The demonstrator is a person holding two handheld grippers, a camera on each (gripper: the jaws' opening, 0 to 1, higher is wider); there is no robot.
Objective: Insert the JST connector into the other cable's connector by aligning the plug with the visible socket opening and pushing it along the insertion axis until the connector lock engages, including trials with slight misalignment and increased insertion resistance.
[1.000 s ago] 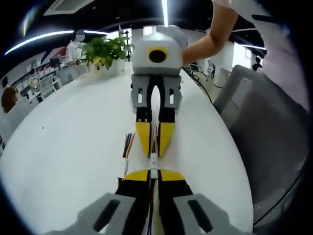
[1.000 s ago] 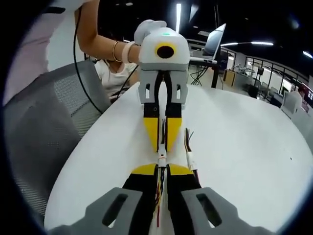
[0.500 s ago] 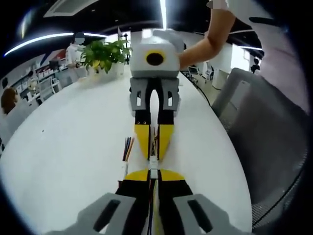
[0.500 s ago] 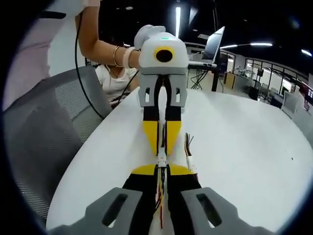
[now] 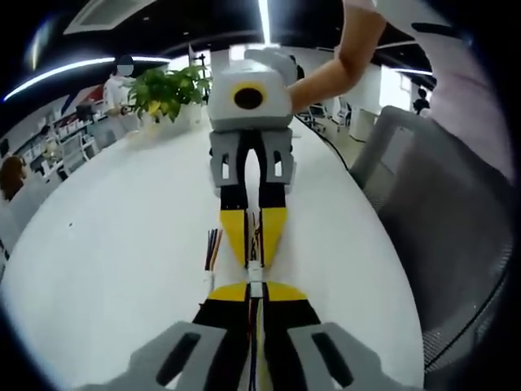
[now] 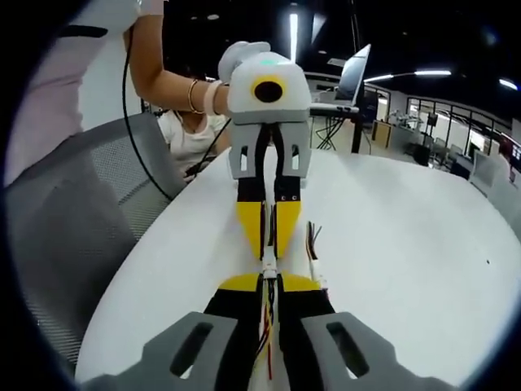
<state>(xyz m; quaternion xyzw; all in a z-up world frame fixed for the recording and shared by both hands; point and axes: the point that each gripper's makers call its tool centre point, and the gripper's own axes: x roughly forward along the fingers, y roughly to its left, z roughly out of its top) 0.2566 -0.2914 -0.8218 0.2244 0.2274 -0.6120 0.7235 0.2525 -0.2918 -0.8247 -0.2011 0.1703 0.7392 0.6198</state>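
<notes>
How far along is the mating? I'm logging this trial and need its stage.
Done: each gripper is shut on its own cable end, and the two are lined up nose to nose over the white table.
In hand: the left gripper and right gripper press the white connectors together at the meeting point.
Left: confirming the lock has engaged, which cannot be told here; a spare cable lies alongside.

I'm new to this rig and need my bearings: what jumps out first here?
Two yellow-tipped grippers meet nose to nose over a white table: the left gripper and right gripper each pinch a wired white connector at the meeting point. A spare cable lies beside them.
</notes>
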